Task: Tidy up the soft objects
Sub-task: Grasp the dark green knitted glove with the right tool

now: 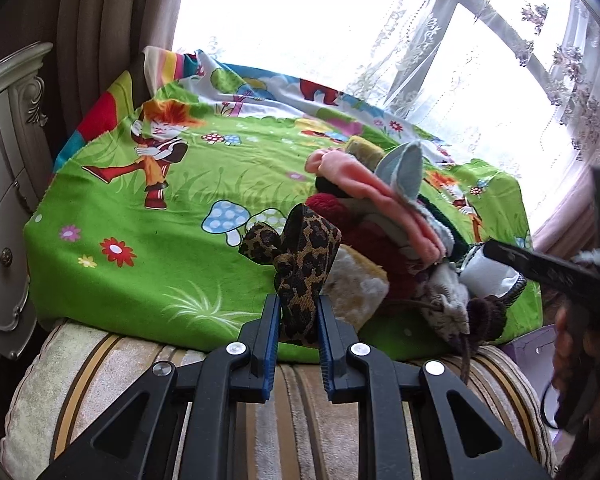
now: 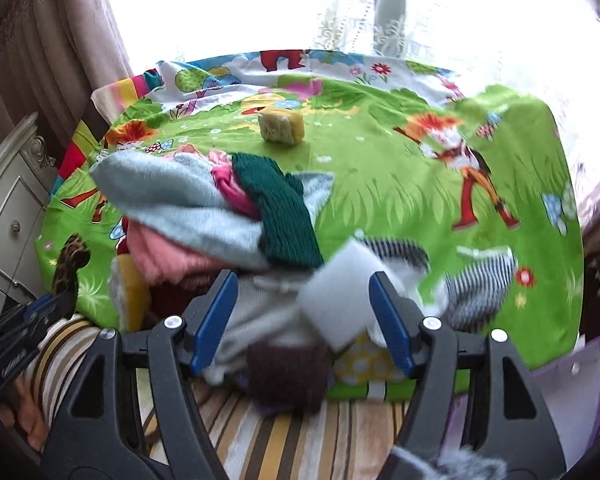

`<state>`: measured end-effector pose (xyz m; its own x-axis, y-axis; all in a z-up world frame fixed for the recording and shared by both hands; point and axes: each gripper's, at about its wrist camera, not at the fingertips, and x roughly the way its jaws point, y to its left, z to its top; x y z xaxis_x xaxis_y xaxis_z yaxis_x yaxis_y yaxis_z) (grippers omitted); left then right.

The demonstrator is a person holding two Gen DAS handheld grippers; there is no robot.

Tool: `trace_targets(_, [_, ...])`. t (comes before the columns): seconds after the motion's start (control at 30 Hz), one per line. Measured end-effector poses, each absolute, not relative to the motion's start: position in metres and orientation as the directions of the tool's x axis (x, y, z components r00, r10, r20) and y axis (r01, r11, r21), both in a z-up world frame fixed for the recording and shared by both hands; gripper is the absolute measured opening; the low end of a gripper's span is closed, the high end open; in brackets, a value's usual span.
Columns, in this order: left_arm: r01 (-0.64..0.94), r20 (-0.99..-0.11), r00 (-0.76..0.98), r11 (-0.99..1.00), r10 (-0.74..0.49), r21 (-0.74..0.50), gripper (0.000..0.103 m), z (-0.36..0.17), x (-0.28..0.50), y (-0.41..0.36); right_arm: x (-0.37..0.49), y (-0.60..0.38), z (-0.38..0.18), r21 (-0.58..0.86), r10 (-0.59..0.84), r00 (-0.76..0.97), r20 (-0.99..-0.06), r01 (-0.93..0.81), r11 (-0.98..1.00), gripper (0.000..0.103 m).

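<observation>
Leopard-print sock, pinched in the nearly closed left tool beside the clothes pile on the cartoon-print sheet, could drag neighbours off as the right tool gapes around a white sponge block.

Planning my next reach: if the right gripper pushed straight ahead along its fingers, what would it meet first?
Most likely the white foam block, sitting between the open fingers of the right gripper. Just beyond lie the dark green knit and the light blue fleece. Motion blur leaves depth uncertain.
</observation>
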<state>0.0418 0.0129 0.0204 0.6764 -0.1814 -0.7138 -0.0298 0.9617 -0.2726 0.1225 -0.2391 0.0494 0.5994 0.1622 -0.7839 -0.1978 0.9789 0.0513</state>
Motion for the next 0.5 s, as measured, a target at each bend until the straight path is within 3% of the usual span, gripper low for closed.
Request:
trace_targets(0.17, [-0.023,-0.698,0.691,0.96,-0.186,-0.279,0.019,0.022,0.04,0.014,0.16,-0.212,0.037,-0.043,0.122,0.576,-0.808,-0.265,0.963,0.071])
trace_targets(0.23, [-0.015,-0.698,0.69,0.959,-0.194,-0.281,0.019,0.022,0.039,0.013,0.171,-0.207,0.027,-0.071,0.101,0.559,-0.823,-0.277,0.958,0.067])
trace_targets(0.43, [-0.008,-0.699,0.685,0.958,-0.204,-0.288,0.019,0.02,0.04,0.013,0.194,-0.212,0.007,-0.007,0.147,0.495,-0.857,-0.296,0.955,0.036])
trace_targets(0.5, [-0.009,-0.698,0.687,0.958,-0.203,-0.288,0.019,0.02,0.04,0.013,0.194,-0.216,0.009,0.013,0.163,0.5,-0.851,-0.291,0.957,0.018])
